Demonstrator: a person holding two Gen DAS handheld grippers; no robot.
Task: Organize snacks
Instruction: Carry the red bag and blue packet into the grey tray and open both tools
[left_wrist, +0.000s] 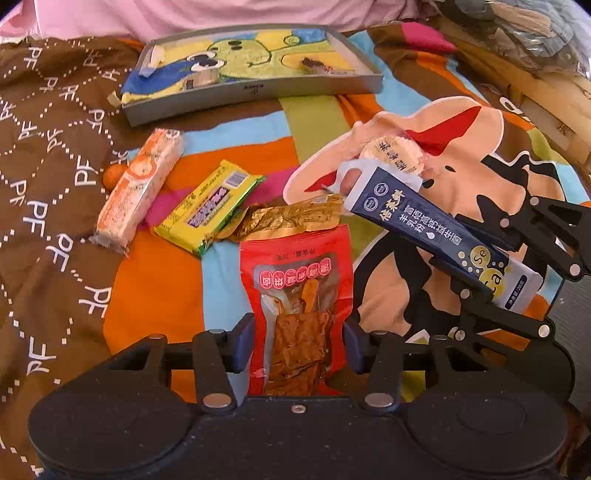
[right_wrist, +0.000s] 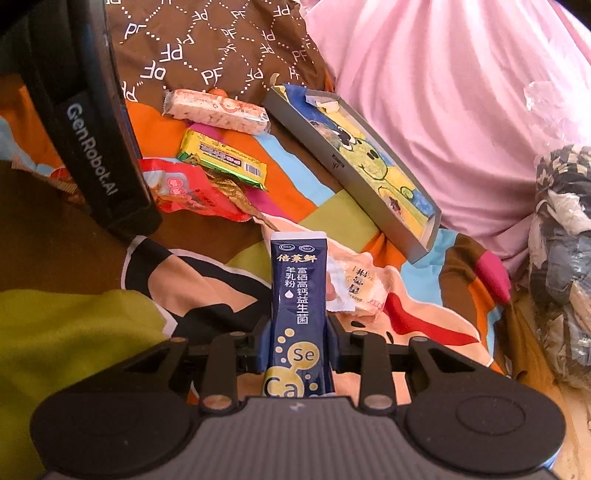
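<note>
My left gripper (left_wrist: 298, 343) is shut on the lower end of a red snack pouch (left_wrist: 299, 280), whose top lies on the colourful blanket. My right gripper (right_wrist: 298, 332) is shut on a navy stick packet (right_wrist: 298, 295) that points forward. In the left wrist view the right gripper (left_wrist: 484, 264) holds the navy stick packet (left_wrist: 424, 221) at an angle over a round rice cracker pack (left_wrist: 391, 153). A grey tray (left_wrist: 255, 90) with a cartoon lining sits at the far side. An orange-white cracker pack (left_wrist: 140, 184), a yellow-green bar (left_wrist: 210, 206) and a gold wrapper (left_wrist: 291, 218) lie before it.
A small orange ball (left_wrist: 110, 175) rests by the cracker pack. Pink fabric (right_wrist: 443, 110) rises behind the grey tray (right_wrist: 332, 158). A heap of bags and cardboard (left_wrist: 535, 55) crowds the right side. The left gripper's body (right_wrist: 92, 147) stands at upper left of the right wrist view.
</note>
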